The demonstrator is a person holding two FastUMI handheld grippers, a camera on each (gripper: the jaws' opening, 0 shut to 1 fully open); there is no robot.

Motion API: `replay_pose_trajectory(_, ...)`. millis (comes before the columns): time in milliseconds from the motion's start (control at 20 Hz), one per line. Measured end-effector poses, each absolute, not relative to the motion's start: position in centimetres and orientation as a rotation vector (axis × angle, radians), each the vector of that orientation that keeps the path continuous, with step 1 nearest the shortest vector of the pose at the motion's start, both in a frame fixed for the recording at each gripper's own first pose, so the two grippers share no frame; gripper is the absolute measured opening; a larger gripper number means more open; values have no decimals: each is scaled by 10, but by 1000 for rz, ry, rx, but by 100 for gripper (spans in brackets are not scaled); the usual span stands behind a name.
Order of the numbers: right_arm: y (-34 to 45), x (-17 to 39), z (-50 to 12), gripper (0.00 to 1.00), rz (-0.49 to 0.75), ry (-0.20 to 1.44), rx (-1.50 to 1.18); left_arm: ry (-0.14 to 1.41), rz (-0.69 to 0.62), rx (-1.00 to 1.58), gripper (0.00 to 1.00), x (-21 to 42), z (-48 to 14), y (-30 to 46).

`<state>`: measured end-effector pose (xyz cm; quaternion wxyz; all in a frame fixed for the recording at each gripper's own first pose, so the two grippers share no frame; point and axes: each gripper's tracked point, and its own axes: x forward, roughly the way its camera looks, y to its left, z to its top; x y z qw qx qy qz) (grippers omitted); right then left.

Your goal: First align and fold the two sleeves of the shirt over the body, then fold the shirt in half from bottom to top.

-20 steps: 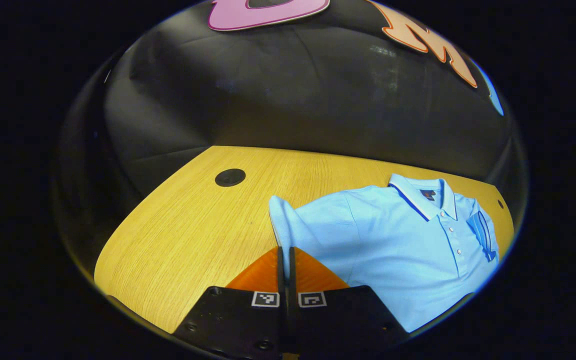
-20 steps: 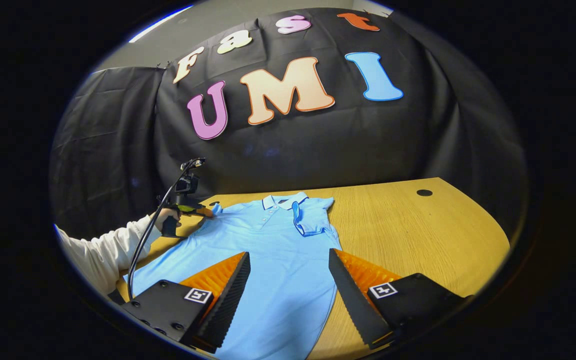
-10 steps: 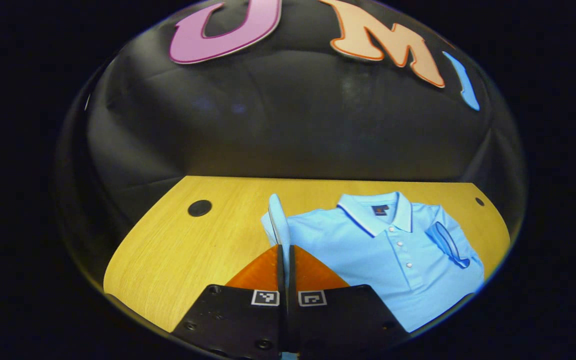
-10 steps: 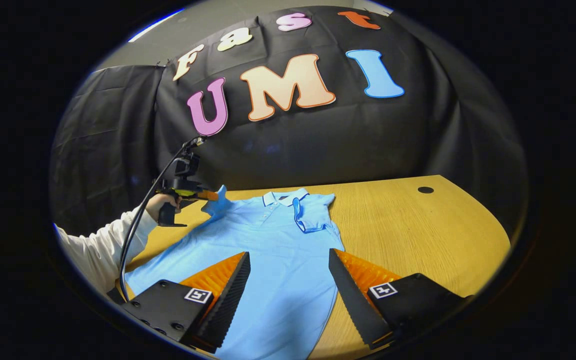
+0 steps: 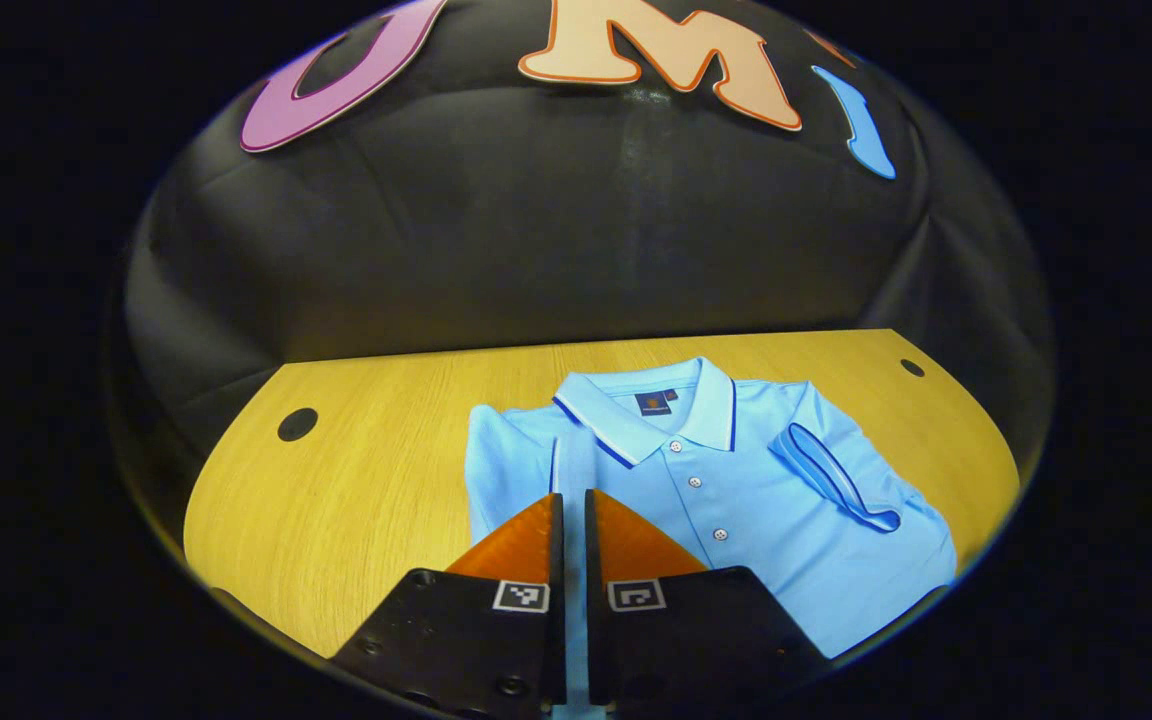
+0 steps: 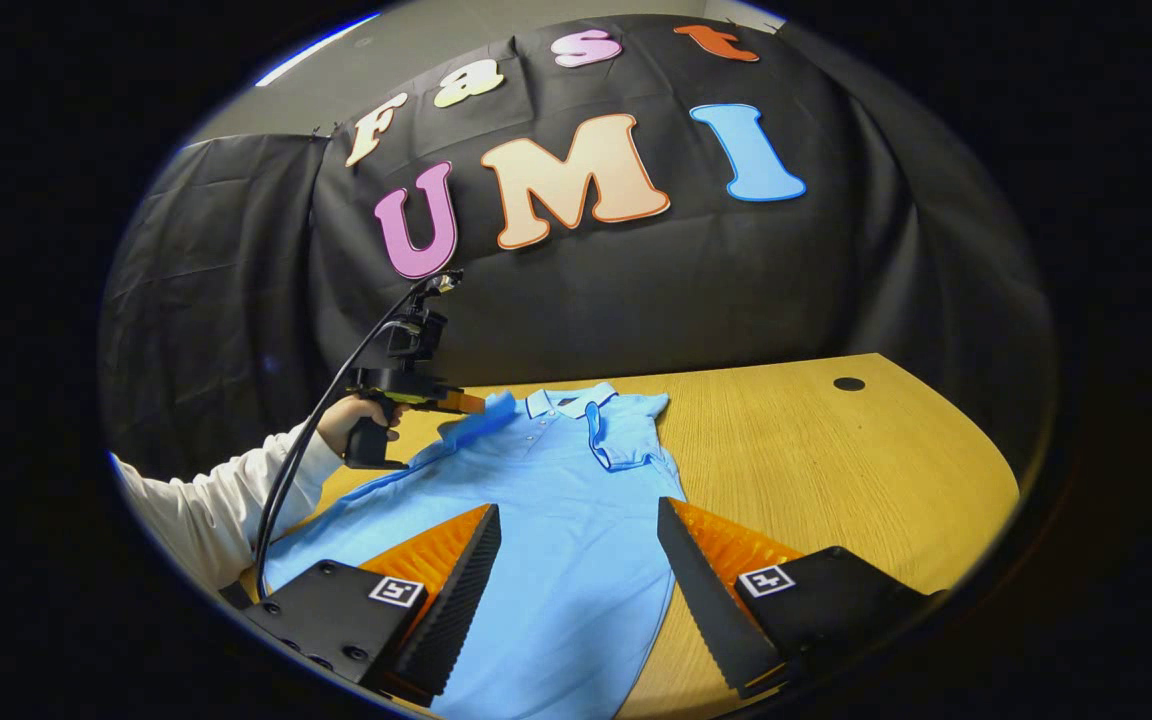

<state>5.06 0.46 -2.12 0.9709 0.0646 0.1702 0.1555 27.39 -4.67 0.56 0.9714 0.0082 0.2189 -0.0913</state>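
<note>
A light blue polo shirt (image 5: 736, 500) lies face up on the wooden table (image 5: 366, 470), collar toward the far wall. One sleeve (image 5: 836, 480) lies folded over the chest. My left gripper (image 5: 574, 495) is shut on the other sleeve (image 5: 511, 460), with blue cloth showing in the slit between its fingers. In the right gripper view the left gripper (image 6: 441, 400) holds that sleeve lifted above the shirt (image 6: 556, 500), beside the collar. My right gripper (image 6: 576, 545) hangs open over the lower body of the shirt, nothing between its fingers. The folded sleeve (image 6: 621, 440) lies beyond it.
A person's hand (image 6: 356, 415) in a white sleeve (image 6: 206, 500) holds the left gripper, with a black cable arching over it. The table (image 6: 836, 470) has round cable holes (image 5: 297, 424) (image 6: 848, 384) near its back corners. Black cloth closes the back and sides.
The left gripper has carried the pinched sleeve up off the table and inward, toward the collar. The right gripper has stayed open over the shirt's lower part.
</note>
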Motion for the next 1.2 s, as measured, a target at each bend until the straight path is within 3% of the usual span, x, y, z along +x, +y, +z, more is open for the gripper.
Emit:
replay_pose_trajectory(50,5,51,-23,98,314,347,128,447,-197,8,7,270,5,-49)
replay_pose_trajectory(100,6,51,-25,98,315,352,125,448,-200,5,27,268,5,-48)
replay_pose_trajectory(250,9,50,-27,98,324,365,121,462,-180,9,100,254,3,-37)
replay_pose_trajectory(350,12,48,-29,98,332,366,121,456,-182,3,94,239,8,-31)
replay_pose_trajectory(750,21,39,-34,98,341,383,106,397,-148,58,94,133,24,8)
replay_pose_trajectory(1200,28,1,-46,98,362,418,29,401,-128,-9,96,-1,-7,30)
